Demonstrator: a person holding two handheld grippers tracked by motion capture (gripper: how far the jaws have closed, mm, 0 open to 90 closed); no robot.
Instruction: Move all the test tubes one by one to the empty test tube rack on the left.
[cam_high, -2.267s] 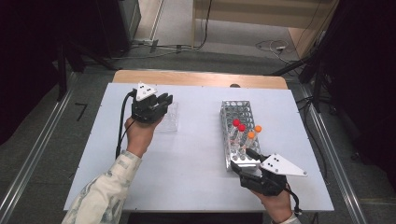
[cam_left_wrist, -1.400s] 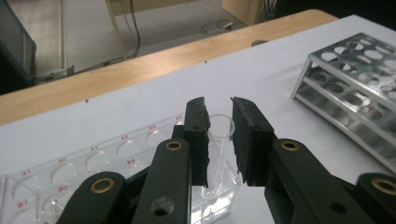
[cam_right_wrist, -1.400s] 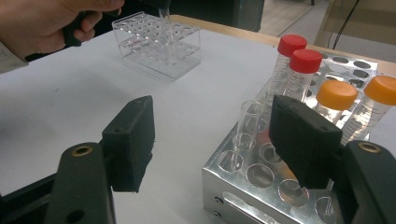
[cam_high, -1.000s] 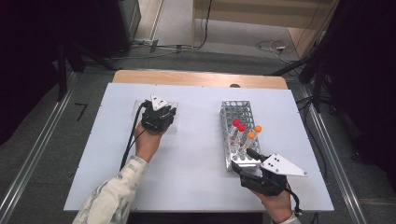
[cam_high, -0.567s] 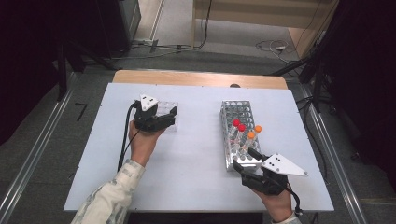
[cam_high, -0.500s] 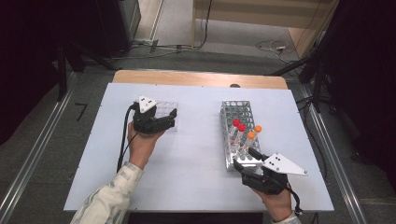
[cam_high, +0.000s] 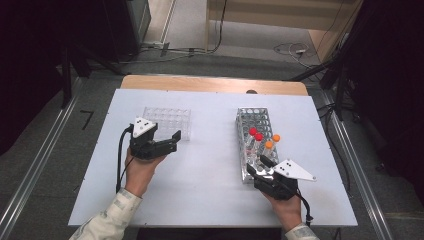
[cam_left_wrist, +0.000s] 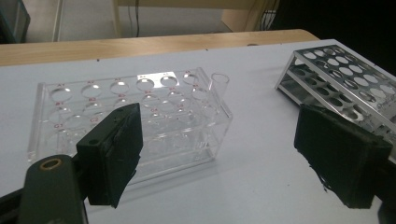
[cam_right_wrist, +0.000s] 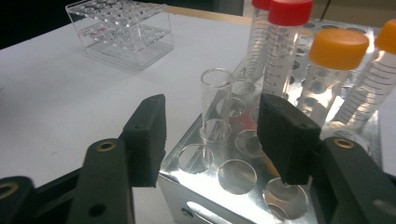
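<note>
My left gripper (cam_high: 172, 141) is open just in front of a clear acrylic rack (cam_high: 167, 122); its jaws have just been opening and nothing is between them (cam_left_wrist: 224, 163). One open clear tube (cam_left_wrist: 219, 86) stands in that rack's (cam_left_wrist: 130, 121) right corner hole. My right gripper (cam_high: 257, 167) is at the near end of a metal rack (cam_high: 257, 125). Its jaws (cam_right_wrist: 215, 135) have just been closing either side of an uncapped clear tube (cam_right_wrist: 215, 102) standing in the rack, and the pads are still apart from it. Red-capped tubes (cam_right_wrist: 285, 42) and orange-capped tubes (cam_right_wrist: 336, 65) stand behind it.
The white tabletop (cam_high: 210, 175) lies open between the two racks. A wooden strip (cam_high: 215, 84) runs along the table's far edge. The metal rack (cam_left_wrist: 345, 79) lies off to the right of the left gripper.
My left gripper has drawn back from over the clear rack towards the person, with its jaws now spread. My right gripper has stayed at the metal rack's near end.
</note>
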